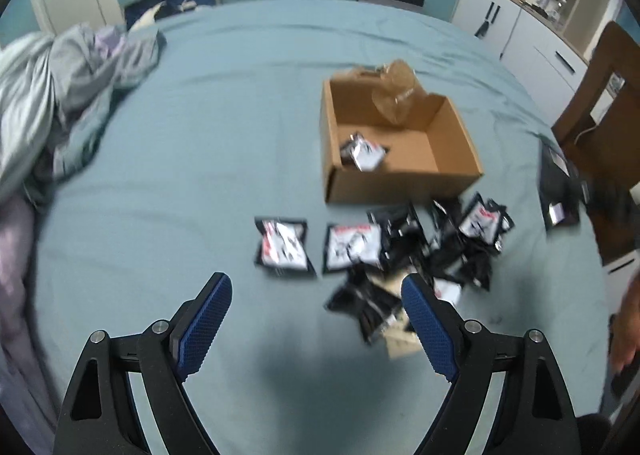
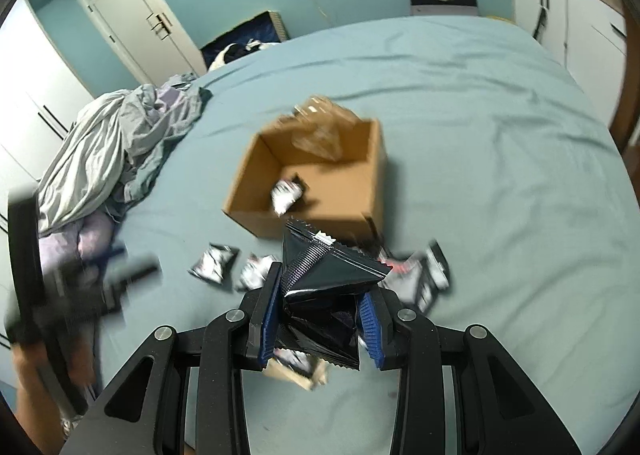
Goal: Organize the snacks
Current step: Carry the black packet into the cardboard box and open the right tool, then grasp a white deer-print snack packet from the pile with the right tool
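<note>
An open cardboard box (image 1: pixel 404 179) stands on the bed with a snack packet (image 1: pixel 363 153) inside; it also shows in the right wrist view (image 2: pixel 256 199) with the packet (image 2: pixel 286 195). Several black and white snack packets (image 1: pixel 400 243) lie in a heap in front of the box. My left gripper (image 1: pixel 317 295) is open and empty, above the bed just before the heap. My right gripper (image 2: pixel 322 301) is shut on a black snack packet (image 2: pixel 324 267), held above the heap near the box's front wall.
A crumpled grey blanket (image 1: pixel 68 95) lies at the left of the teal bed (image 1: pixel 200 135). A clear plastic wrap (image 1: pixel 394 95) hangs over the box's far wall. White cabinets (image 1: pixel 520 27) and a wooden chair (image 1: pixel 600 95) stand at the right. The other gripper appears blurred (image 2: pixel 80 283).
</note>
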Tool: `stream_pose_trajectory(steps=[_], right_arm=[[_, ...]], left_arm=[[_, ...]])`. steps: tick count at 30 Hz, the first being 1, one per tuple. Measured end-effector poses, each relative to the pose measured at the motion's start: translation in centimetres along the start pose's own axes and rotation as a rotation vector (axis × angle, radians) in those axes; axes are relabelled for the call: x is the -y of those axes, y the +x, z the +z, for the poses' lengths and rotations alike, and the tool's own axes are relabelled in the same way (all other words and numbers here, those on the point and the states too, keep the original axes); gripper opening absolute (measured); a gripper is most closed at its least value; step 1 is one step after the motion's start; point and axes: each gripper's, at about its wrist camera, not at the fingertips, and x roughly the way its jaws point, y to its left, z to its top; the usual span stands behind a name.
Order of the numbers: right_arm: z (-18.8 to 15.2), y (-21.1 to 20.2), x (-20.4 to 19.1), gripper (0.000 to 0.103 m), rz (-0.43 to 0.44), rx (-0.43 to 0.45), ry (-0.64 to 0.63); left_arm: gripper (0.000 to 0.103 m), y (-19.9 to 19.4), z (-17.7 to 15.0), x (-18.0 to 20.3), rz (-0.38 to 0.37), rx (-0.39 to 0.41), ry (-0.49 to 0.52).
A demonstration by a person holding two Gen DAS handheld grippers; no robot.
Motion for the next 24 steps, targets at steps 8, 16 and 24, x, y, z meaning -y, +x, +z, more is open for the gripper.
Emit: stream_pose_trajectory(steps=[8, 16, 24], right_arm=[[5.3, 5.4, -2.6, 0.034, -0.086, -0.059, -0.052], [8.6, 11.2, -3.4, 0.036, -0.152, -0.097, -0.047], [8.1, 8.8, -1.5, 0.079, -0.125, 0.025, 0.137]], left_arm=[[0.088, 2.5, -1.7, -0.7, 0.058, -0.018, 0.04], [0.088, 2.7, -1.5, 0.0, 0.035, -0.013, 0.075], [0.088, 2.4, -1.3, -0.5, 0.021, -0.002, 0.052]])
